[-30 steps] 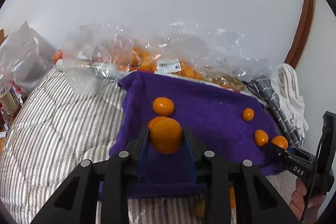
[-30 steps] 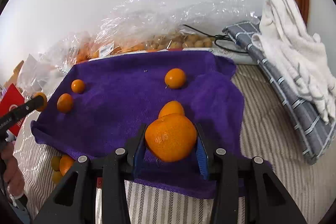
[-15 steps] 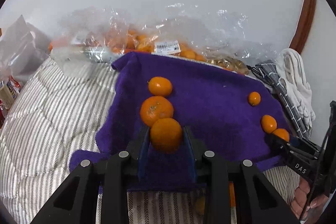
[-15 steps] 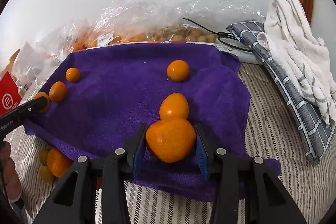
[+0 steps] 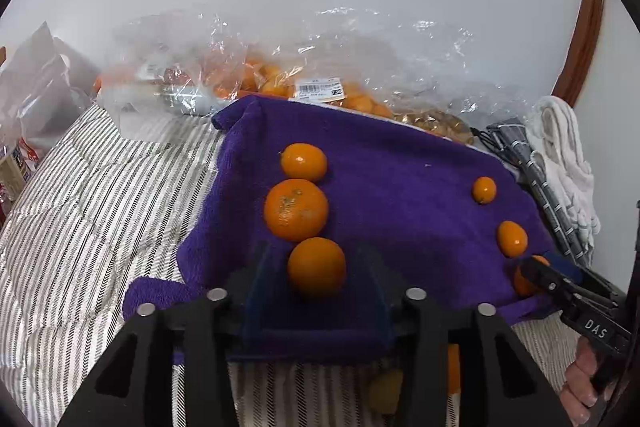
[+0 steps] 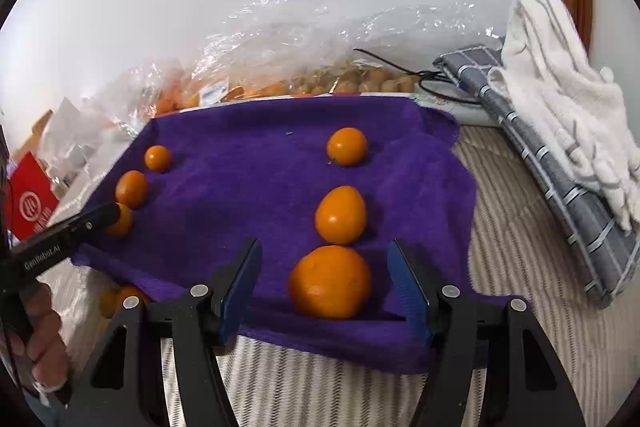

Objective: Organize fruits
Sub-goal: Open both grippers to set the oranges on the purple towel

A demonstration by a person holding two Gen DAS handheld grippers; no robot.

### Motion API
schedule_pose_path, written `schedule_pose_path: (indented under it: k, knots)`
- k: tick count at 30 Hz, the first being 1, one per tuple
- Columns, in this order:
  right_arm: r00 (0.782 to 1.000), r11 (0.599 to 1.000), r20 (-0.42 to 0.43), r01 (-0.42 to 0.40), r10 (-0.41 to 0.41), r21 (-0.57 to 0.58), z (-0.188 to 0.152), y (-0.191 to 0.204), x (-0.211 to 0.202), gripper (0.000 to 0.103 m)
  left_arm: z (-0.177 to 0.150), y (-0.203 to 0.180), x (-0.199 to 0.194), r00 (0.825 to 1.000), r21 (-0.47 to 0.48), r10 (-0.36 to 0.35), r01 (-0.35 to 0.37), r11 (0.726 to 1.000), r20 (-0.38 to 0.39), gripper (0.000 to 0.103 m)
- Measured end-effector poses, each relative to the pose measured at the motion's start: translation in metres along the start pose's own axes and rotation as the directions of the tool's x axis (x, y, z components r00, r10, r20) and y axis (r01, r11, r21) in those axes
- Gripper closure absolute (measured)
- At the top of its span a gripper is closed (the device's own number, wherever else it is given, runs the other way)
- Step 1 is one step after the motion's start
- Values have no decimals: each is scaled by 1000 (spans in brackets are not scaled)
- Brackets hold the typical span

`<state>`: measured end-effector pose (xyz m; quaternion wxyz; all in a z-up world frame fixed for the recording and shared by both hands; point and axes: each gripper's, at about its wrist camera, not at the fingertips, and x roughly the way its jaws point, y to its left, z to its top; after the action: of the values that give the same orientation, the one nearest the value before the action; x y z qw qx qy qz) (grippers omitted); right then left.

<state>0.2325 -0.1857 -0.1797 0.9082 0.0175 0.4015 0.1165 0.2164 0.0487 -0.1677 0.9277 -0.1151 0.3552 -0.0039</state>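
A purple towel [image 5: 400, 179] lies on a striped bedcover. In the left wrist view my left gripper [image 5: 316, 269] is open around a small orange [image 5: 317, 266] that rests on the towel, behind which lie a bigger orange [image 5: 296, 209] and another orange [image 5: 303, 161]. In the right wrist view my right gripper [image 6: 322, 277] is open around a large orange [image 6: 330, 281] on the towel [image 6: 248, 195], with two more oranges [image 6: 340, 215] in a line behind it. Small oranges [image 6: 131, 189] lie along the towel's left side.
A clear plastic bag of oranges [image 5: 280, 83] lies behind the towel by the white wall. A grey checked cloth and white towel [image 6: 560, 115] lie at the right. A red package [image 6: 32, 207] sits at the left. Loose fruit [image 6: 120, 301] lies on the bedcover by the towel's front edge.
Both grippers lowered toward the towel and opened. Each let go of its orange, which now rests on the towel at the near end of a line.
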Motion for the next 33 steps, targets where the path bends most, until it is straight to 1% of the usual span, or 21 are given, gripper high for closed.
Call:
schedule_pose_path:
  k: [2, 5, 7, 9, 10, 12, 14, 16, 17, 19, 22, 26, 28, 31, 33]
  knots:
    - [1000, 1000, -5, 2, -2, -4, -1, 1, 2, 39, 0, -4, -3, 1000, 14, -2, 2, 1000, 7, 54]
    - [999, 999, 8, 38, -38, -33, -3, 7, 1, 39, 0, -4, -8, 1000, 5, -13, 13, 1000, 14, 54]
    - [999, 998, 23, 46, -45, -41, -5, 9, -1, 39, 0, -3, -14, 999, -1, -21, 21, 1000, 42, 54]
    - [998, 997, 43, 42, -39, -58, -8, 13, -4, 39, 1, -4, -20, 997, 5, -3, 3, 1000, 81, 51]
    - [998, 997, 50, 46, -43, -68, -9, 15, -5, 39, 1, -3, -23, 996, 0, -5, 5, 1000, 94, 51]
    - [997, 996, 68, 47, -42, -74, -9, 17, -9, 39, 2, -2, -25, 995, -12, -18, 19, 1000, 99, 51]
    - [996, 998, 87, 34, -30, -50, -10, 14, -16, 39, 2, -1, -27, 994, -19, -7, 10, 1000, 110, 51]
    - [997, 999, 69, 28, -26, -32, -11, 12, -21, 39, 3, 1, -31, 992, -27, 5, -2, 1000, 124, 51]
    - [998, 999, 61, 32, -31, -20, -12, 12, -25, 39, 4, 2, -33, 992, -36, 1, 4, 999, 128, 51]
    - [998, 1000, 52, 27, -27, -2, -16, 12, -33, 39, 7, 6, -39, 991, -67, -20, 29, 997, 130, 51]
    - [998, 1000, 52, 22, -22, -10, -26, 18, -46, 39, 8, 11, -48, 988, -95, -46, 60, 994, 146, 51]
    - [998, 999, 55, 31, -31, -5, -39, 24, -62, 39, 8, 14, -54, 984, -103, -40, 58, 993, 171, 49]
    - [998, 1000, 54, 21, -21, 4, -44, 25, -69, 39, 6, 14, -52, 985, -99, -21, 39, 994, 173, 49]
    - [999, 1000, 38, 30, -30, -2, -49, 27, -72, 39, 5, 17, -47, 987, -102, 4, 13, 995, 163, 49]
    - [999, 1000, 26, 24, -24, -17, -50, 30, -72, 39, 7, 21, -46, 989, -123, -12, 31, 992, 149, 49]
